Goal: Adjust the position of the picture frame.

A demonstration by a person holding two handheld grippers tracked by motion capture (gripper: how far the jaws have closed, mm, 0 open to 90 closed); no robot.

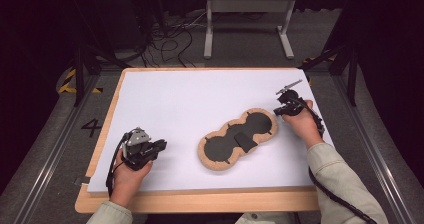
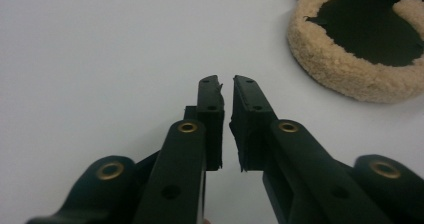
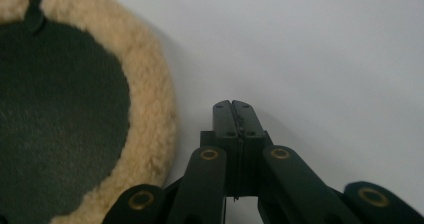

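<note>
- Table [image 1: 150, 196]: light wood top, nearly all of it under a white sheet [image 1: 200, 99]; bare wood strip shows along the near edge and down the left side.
- Fleece pad [image 1: 239, 139]: peanut-shaped, tan fleece rim, dark inner face up, a dark flap near its middle. Lies right of centre on the sheet, long axis running near-left to far-right.
- Left claw [image 1: 161, 145]: near-left on the sheet, held in the person's left hand [image 1: 129, 176], pointing right toward the pad, well apart from it. In the left gripper view the claw [image 2: 226, 84] is almost pressed together, a thin gap between the tips, nothing in it; fleece rim of the pad [image 2: 345, 69] sits at far right.
- Right claw [image 1: 276, 112]: at the pad's far-right end, just beside the rim; can't tell if touching. Right gripper view: claw [image 3: 232, 104] pressed fully together, pinching nothing, over bare sheet, pad [image 3: 145, 119] just to its left.
- Room: dark. Grey floor [image 1: 45, 144], yellow-black hazard tape [image 1: 67, 81] and a painted "4" [image 1: 91, 127] at left, tangle of cables [image 1: 165, 41] and a white metal stand [image 1: 247, 14] beyond the far edge.
</note>
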